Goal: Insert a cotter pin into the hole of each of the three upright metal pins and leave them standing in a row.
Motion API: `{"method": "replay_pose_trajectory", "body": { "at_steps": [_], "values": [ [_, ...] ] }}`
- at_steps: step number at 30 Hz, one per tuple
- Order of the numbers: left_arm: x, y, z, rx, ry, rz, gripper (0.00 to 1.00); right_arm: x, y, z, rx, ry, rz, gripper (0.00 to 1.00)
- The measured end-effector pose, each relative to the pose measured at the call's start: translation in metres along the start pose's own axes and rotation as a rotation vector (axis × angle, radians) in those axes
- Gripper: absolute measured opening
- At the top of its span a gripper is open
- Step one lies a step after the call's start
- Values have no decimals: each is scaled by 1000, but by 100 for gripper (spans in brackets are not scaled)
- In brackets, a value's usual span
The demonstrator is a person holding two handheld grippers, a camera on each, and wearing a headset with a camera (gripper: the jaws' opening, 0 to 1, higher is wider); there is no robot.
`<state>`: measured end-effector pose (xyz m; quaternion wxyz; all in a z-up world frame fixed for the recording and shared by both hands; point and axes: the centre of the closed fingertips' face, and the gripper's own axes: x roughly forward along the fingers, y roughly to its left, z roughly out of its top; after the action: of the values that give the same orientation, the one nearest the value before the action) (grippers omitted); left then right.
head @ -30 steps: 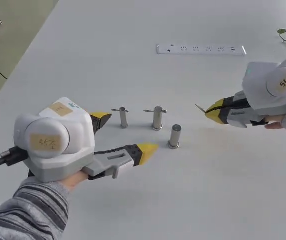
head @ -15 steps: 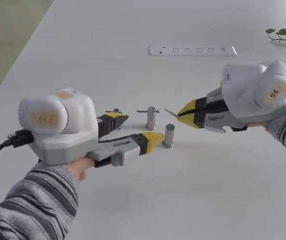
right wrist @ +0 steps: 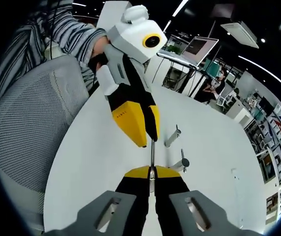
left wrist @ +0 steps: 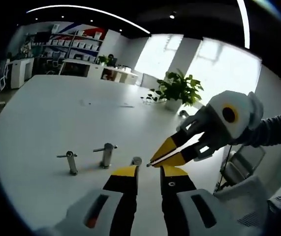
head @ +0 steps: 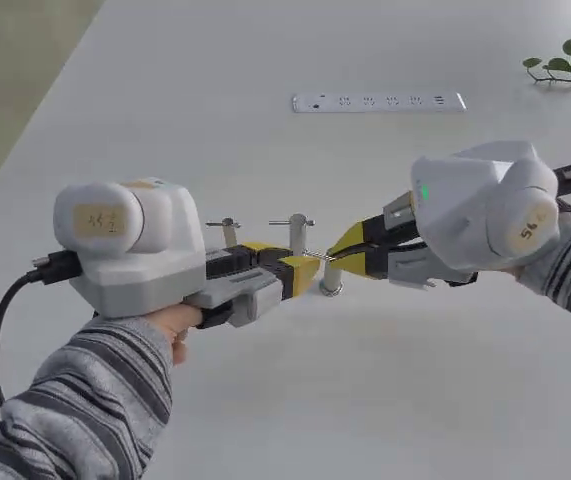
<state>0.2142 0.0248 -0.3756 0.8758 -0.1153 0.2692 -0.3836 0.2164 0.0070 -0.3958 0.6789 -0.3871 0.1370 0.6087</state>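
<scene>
Three upright metal pins stand in a row on the white table. The left pin (head: 229,232) and the middle pin (head: 298,232) each carry a cotter pin through the top. The third pin (head: 331,282) stands bare, partly hidden behind the gripper tips. My right gripper (right wrist: 150,173) is shut on a thin cotter pin (right wrist: 152,153), which points at my left gripper's yellow fingertips (right wrist: 133,118). My left gripper (left wrist: 149,170) is open with a narrow gap, and the third pin (left wrist: 136,161) lies just beyond its jaws. The right gripper (head: 340,258) meets the left gripper (head: 300,270) tip to tip above that pin.
A white power strip (head: 379,102) lies at the far side of the table. A green plant sprig (head: 565,58) is at the back right. A black cable (head: 0,330) trails from the left gripper. Bare tabletop (head: 385,400) stretches in front.
Both grippers have come together over the third pin. The right one moved left with the cotter pin, the left one moved right and its jaws narrowed.
</scene>
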Motion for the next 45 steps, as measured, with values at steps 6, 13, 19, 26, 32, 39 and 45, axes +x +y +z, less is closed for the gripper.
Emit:
{"method": "replay_pose_trajectory", "body": {
  "at_steps": [6, 13, 19, 26, 32, 39, 45],
  "values": [
    [1, -3, -2, -17, 9, -9, 5, 0, 5, 4, -46, 3, 13, 0],
    [1, -4, -4, -23, 15, -15, 0, -1, 5, 8, -55, -4, 13, 0],
    [1, -7, -4, -32, 19, -33, 0, -1, 6, 9, -39, -6, 20, 0],
    [1, -13, -8, 45, 35, -48, 0, -1, 10, 8, -33, 4, 34, 0],
    [1, -19, -13, 157, 69, -82, 0, -3, 15, 5, 81, -17, 60, 3],
    [-1, -21, -21, 312, 104, -116, 0, -5, 23, 4, 313, -80, 132, 6],
    [-6, -27, -25, 399, 103, -164, 0, -4, 30, -1, 460, -115, 198, 10]
  ]
}}
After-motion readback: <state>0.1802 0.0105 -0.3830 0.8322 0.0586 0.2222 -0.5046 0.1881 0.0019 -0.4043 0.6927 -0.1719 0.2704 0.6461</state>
